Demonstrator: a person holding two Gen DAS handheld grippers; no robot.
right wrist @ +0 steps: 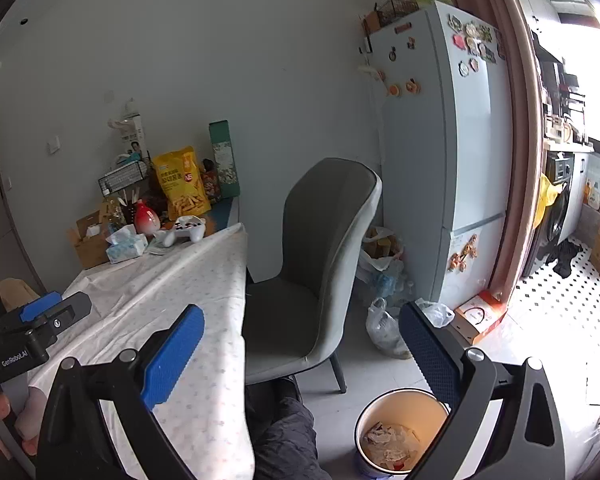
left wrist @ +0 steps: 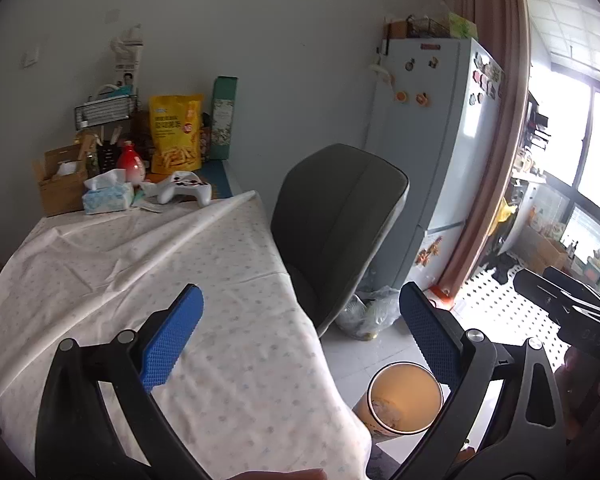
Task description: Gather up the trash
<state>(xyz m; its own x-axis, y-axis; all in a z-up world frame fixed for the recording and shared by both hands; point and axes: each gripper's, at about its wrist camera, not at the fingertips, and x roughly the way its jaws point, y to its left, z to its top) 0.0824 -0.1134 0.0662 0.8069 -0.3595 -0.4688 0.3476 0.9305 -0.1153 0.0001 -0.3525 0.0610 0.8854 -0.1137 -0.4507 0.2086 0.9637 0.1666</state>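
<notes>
A round trash bin (right wrist: 400, 436) stands on the floor to the right of the table, with crumpled paper and wrappers (right wrist: 392, 442) inside. It also shows in the left wrist view (left wrist: 404, 398), low right. My left gripper (left wrist: 300, 328) is open and empty above the table's near right edge. My right gripper (right wrist: 300, 348) is open and empty, held above the chair seat and the bin. The left gripper also shows in the right wrist view (right wrist: 40, 320), at the left.
A table with a dotted white cloth (left wrist: 148, 272) holds a tissue pack (left wrist: 108, 196), game controller (left wrist: 184, 190), yellow snack bag (left wrist: 176, 136) and boxes at its far end. A grey chair (right wrist: 320, 264) stands beside it. Plastic bags (right wrist: 384, 328) and a fridge (right wrist: 440, 152) are behind.
</notes>
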